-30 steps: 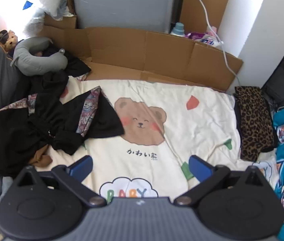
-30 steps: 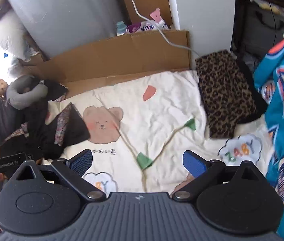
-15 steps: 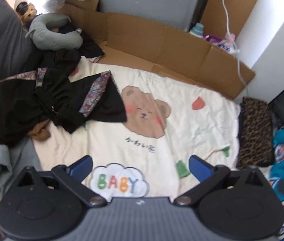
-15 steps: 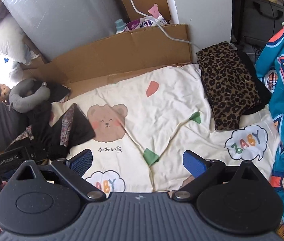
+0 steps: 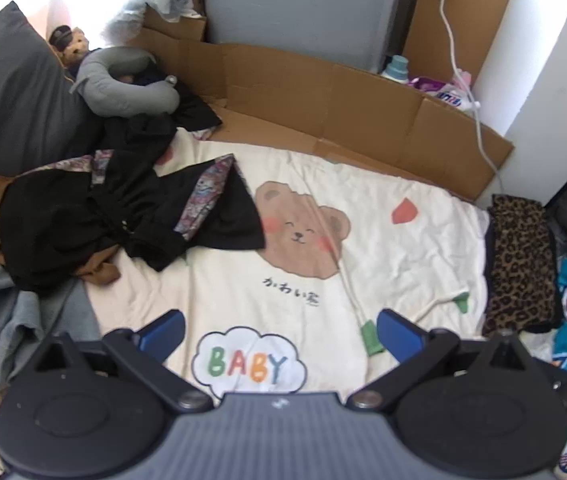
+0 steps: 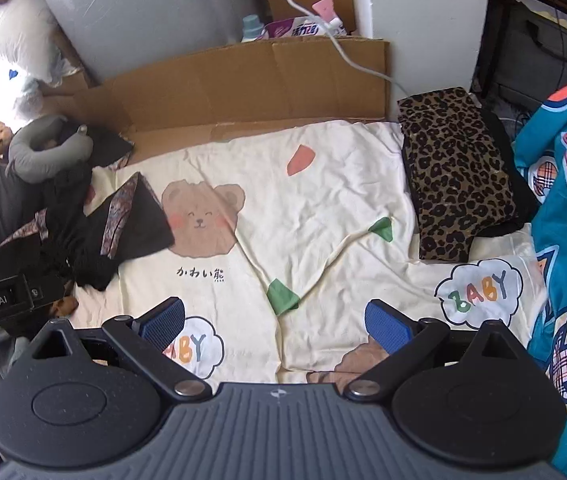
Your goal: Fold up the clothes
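1. The left gripper (image 5: 279,330), with blue-padded black fingers, is released: its jaws stand wide apart with nothing between them, above the near edge of the cream bedsheet printed with a brown bear and "BABY" clouds (image 5: 383,240).
2. The right gripper (image 6: 275,320), of the same make, is likewise released and empty, over the near edge of the sheet, above a green triangle print.
3. The crumpled black garment with a patterned purple-grey trim (image 5: 135,216) lies unfolded on the left side of the sheet, one corner just reaching the bear print.
4. Under its near edge a rust-brown cloth (image 5: 97,270) shows, and a grey cloth (image 5: 11,320) is heaped at the sheet's near left corner.
5. A folded leopard-print garment (image 6: 455,172) rests along the right edge of the sheet, on top of something black.
6. A turquoise fabric with cartoon prints (image 6: 563,240) borders the sheet on the far right.
7. A grey neck pillow (image 5: 123,86) sits at the far left corner, touching the black garment pile.
8. Flattened brown cardboard (image 5: 323,96) stands along the far edge of the sheet.
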A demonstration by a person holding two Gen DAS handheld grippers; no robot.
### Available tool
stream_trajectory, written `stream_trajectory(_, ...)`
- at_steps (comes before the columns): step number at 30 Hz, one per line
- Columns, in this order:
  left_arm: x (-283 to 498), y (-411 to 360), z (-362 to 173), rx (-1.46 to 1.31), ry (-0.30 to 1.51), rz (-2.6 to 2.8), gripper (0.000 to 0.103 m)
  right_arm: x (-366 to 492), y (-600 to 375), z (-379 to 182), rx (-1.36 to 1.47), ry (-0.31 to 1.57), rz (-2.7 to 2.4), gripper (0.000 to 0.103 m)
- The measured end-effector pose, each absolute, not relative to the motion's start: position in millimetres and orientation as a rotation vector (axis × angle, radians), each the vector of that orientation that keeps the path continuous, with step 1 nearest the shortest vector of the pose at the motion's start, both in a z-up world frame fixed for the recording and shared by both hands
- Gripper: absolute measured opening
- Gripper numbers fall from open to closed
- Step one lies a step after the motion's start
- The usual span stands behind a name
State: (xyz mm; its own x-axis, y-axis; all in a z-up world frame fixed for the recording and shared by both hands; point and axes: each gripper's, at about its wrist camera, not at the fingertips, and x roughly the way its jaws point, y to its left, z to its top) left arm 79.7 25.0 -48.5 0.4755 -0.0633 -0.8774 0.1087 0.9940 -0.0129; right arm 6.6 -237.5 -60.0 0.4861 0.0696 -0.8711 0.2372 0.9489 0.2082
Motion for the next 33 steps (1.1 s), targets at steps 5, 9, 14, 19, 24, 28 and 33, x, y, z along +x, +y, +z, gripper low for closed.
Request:
stream_trajectory(5,82,32,-49,0.029,1.089,-0.084,0.103,14,-227,-59,0.301,1.066,-0.075,0.100)
stream_trajectory(9,82,33,-49,0.041,1.097,-0.084,0.103,18,-217,-60,0.279,1.069,-0.057,0.100)
stream_trajectory(14,81,31,-55,0.079,1.126,-0.079,0.103,19,-211,-66,0.261,1.091,-0.046,0.100)
stream_trajectory(19,82,27,-58,0.088,1.152,-0.104,0.103,19,-211,-67,0.265,1.096,-0.047,0.100)
stream_trajectory(24,77,21,-62,0.122,1.159,-0.121,0.103,20,-210,-62,0.276,1.084,-0.036,0.100)
stream_trajectory(28,78,20,-64,0.127,1.159,-0.108,0.103,21,-209,-61,0.273,1.083,-0.041,0.100)
stream_trajectory(33,80,17,-65,0.146,1.150,-0.110,0.103,22,-204,-55,0.258,1.066,-0.030,0.100)
